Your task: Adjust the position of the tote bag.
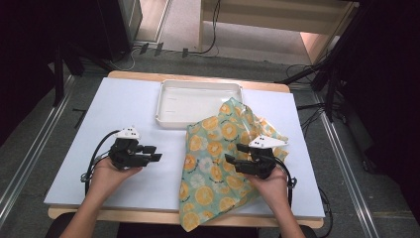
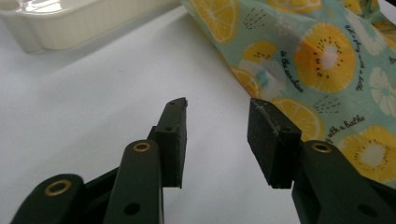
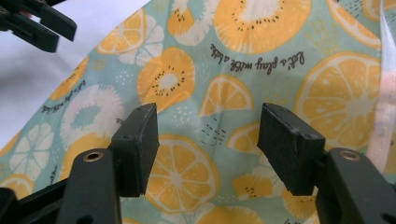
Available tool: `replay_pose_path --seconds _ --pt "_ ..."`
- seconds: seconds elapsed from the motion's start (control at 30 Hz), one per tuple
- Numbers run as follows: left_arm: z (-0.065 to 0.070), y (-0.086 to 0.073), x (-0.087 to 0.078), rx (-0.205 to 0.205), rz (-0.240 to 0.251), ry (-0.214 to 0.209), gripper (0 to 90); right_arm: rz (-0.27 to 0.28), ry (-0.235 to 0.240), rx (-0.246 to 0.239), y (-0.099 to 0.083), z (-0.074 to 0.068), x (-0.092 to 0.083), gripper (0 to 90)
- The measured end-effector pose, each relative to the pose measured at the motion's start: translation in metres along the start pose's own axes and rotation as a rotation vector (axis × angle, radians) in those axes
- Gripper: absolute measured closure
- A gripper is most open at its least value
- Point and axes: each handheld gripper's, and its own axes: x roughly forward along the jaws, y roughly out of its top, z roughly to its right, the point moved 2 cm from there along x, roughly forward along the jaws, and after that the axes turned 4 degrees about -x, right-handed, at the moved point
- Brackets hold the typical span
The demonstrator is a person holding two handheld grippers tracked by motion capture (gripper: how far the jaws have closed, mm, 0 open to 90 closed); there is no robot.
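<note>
Right gripper (jaws apart) hovers level over cloth.

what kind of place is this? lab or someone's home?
Most likely a lab or recording workspace, not a home: a white-topped table on a bare floor with loose cables, dark rig stands around it, and a staged fruit-print cloth and white tray.

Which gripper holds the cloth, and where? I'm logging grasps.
Neither: the left gripper and right gripper stand open, nothing between them; cloth lies loose.
</note>
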Motion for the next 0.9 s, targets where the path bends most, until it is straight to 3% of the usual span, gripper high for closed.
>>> replay_pose_path --seconds 0.13,0.17,0.3,0.47,0.63,0.73,0.9 --pt "-0.001 -0.001 0.001 -0.039 -0.024 -0.020 49.8 -0.015 0.010 0.012 -0.001 0.001 0.001 40.9" --pt "-0.001 0.000 0.000 -0.040 -0.021 -0.022 49.2 -0.034 0.020 0.038 -0.002 0.002 0.001 43.0" --pt "-0.001 -0.001 0.002 -0.022 -0.033 0.006 45.0 -0.032 0.026 0.045 -0.002 0.003 0.000 45.4" --pt "-0.001 0.000 0.004 -0.012 -0.042 0.012 43.4 -0.049 0.040 0.059 -0.004 0.004 0.000 46.9" --pt "0.002 0.002 0.007 -0.015 -0.038 -0.014 42.4 -0.051 0.028 0.054 -0.005 0.005 -0.002 46.7" --pt "0.001 0.004 0.010 -0.039 -0.040 -0.037 39.9 -0.055 0.025 0.059 -0.006 0.005 -0.004 46.6" --pt "0.004 0.006 0.013 -0.006 -0.036 -0.025 40.2 -0.041 0.015 0.062 -0.007 0.007 -0.008 46.6"
